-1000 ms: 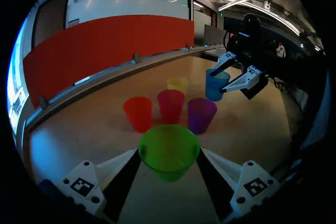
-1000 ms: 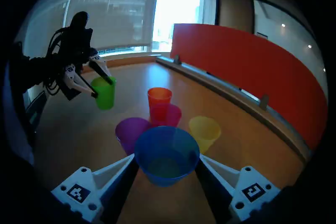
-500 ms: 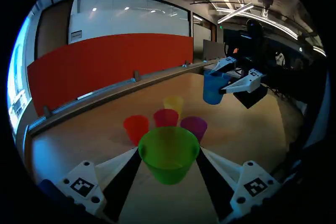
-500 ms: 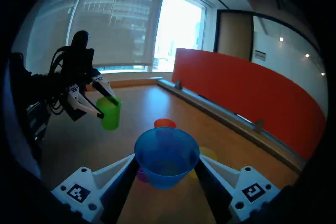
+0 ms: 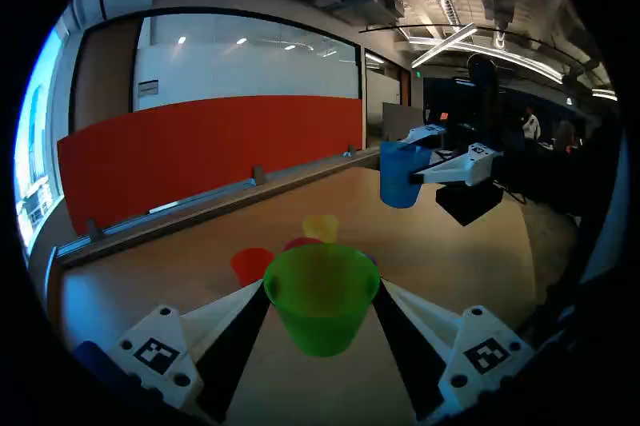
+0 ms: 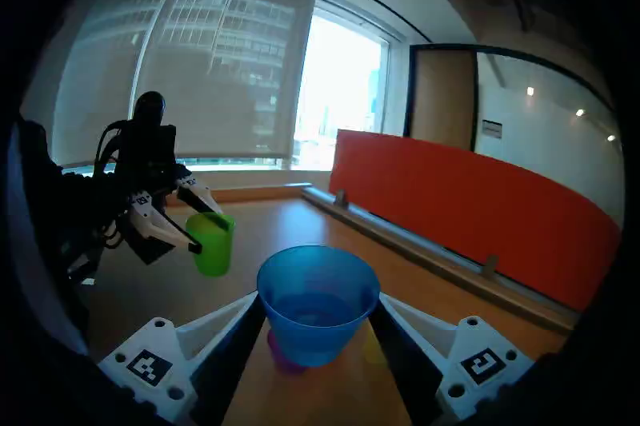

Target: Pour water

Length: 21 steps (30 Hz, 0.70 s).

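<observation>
The long wooden table (image 5: 456,266) ran smooth and pale beside a flat red partition (image 5: 208,146), with a bright window (image 6: 340,98) at the far end. Above it, the left gripper (image 5: 321,287) had its white, tag-marked fingers pressed against both sides of a green cup (image 5: 322,310). The right gripper (image 6: 318,304) was clamped the same way on a blue cup (image 6: 318,330). Both cups were tapered, translucent plastic with round open mouths. Each was held upright with its long axis vertical, clear of the tabletop. In the left gripper view the blue cup hung ahead and off to the right, well apart from the green one, rim near level. Any pour would probably turn on closing that sideways gap and tipping one rim over the other mouth. Lower down, smaller in view, an orange-red cup (image 5: 250,264) and a yellow cup (image 5: 321,227) stood near each other on the wood. A purple cup (image 6: 279,347) peeked from behind the blue one. A dark sheet low inside the blue cup looked like a little water; whether the green cup held any could not be told.
</observation>
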Motion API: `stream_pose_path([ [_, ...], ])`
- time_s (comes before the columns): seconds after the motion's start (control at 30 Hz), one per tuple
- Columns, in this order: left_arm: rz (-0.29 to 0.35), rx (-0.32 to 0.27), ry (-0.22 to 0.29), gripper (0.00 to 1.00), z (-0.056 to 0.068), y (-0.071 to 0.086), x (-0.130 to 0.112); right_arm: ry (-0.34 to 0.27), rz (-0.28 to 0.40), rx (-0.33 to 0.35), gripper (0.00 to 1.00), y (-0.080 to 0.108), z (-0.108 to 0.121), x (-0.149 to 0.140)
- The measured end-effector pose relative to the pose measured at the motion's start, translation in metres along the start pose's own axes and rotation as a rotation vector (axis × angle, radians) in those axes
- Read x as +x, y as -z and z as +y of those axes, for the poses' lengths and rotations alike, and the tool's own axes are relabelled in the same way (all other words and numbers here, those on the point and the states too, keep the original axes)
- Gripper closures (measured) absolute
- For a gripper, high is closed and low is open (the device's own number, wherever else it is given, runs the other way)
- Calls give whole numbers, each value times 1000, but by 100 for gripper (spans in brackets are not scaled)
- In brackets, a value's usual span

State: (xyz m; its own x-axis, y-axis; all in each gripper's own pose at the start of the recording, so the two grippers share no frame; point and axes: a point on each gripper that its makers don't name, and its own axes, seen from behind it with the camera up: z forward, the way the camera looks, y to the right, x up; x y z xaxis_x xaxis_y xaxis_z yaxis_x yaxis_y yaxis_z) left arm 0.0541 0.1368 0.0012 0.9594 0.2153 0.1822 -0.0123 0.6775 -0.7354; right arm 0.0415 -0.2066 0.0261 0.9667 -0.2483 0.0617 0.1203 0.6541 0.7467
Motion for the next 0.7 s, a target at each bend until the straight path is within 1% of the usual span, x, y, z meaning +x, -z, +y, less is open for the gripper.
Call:
stream_pose_path([
  [0.17,42,-2,5,12,4,4,12,-6,43,-2,10,0,-4,13],
  [0.47,134,-24,38,12,14,8,35,-28,103,-1,10,-1,-6,31],
  [0.57,145,-28,37,12,16,8,37,-32,112,3,10,-1,-7,35],
  [0.7,140,-40,31,12,20,8,37,-29,115,14,10,-2,-11,40],
])
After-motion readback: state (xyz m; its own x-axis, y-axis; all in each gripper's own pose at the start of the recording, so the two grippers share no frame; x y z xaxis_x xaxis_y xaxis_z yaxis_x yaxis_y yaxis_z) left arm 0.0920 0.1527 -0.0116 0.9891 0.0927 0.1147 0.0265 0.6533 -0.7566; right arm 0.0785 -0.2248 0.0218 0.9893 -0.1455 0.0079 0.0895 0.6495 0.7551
